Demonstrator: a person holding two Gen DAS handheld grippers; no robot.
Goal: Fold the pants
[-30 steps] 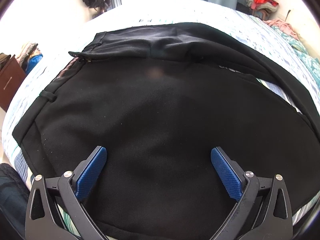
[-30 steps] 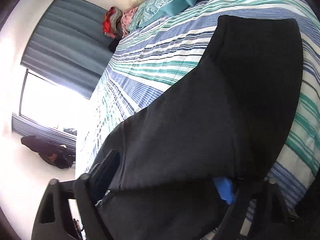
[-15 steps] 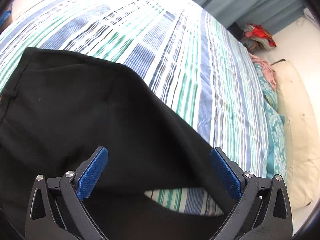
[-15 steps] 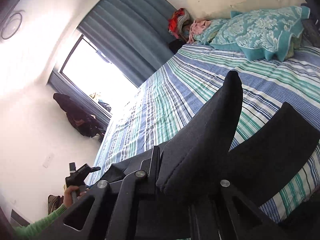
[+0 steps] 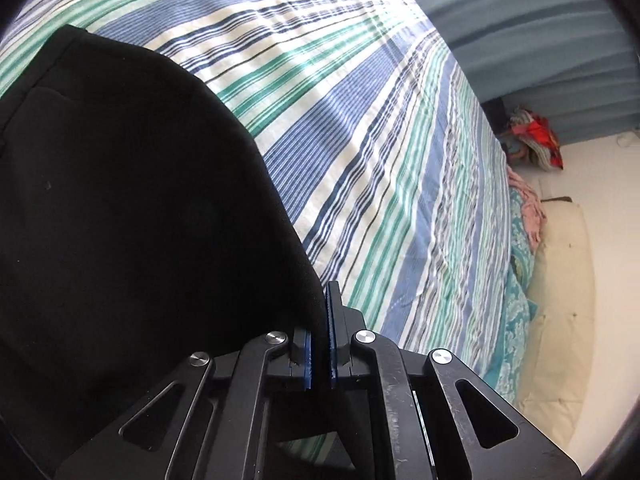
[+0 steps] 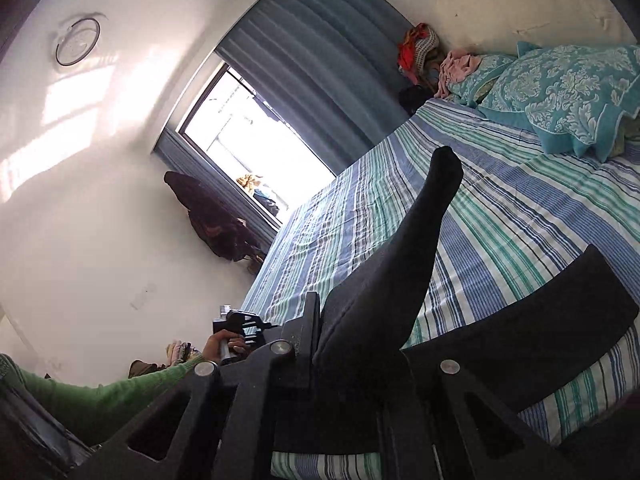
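The black pants (image 5: 132,216) lie on the striped bed and fill the left of the left wrist view. My left gripper (image 5: 319,312) is shut on the pants' right edge, blue pads pressed around the cloth. In the right wrist view my right gripper (image 6: 320,344) is shut on another part of the black pants (image 6: 416,236) and holds it lifted off the bed, with a fold standing up. A second part of the pants (image 6: 560,328) lies on the bed to the right. The left gripper (image 6: 240,322), held by a hand, shows in the right wrist view.
The striped bedspread (image 5: 400,140) spreads to the right. Teal pillows (image 6: 568,92) lie at the bed's head. A pile of clothes (image 6: 420,48) sits in the corner by the blue curtain (image 6: 320,60). A green-sleeved arm (image 6: 100,396) crosses at lower left.
My left gripper has closed on the pants' edge; it was open half a second ago. My right gripper has lifted its cloth higher off the bed.
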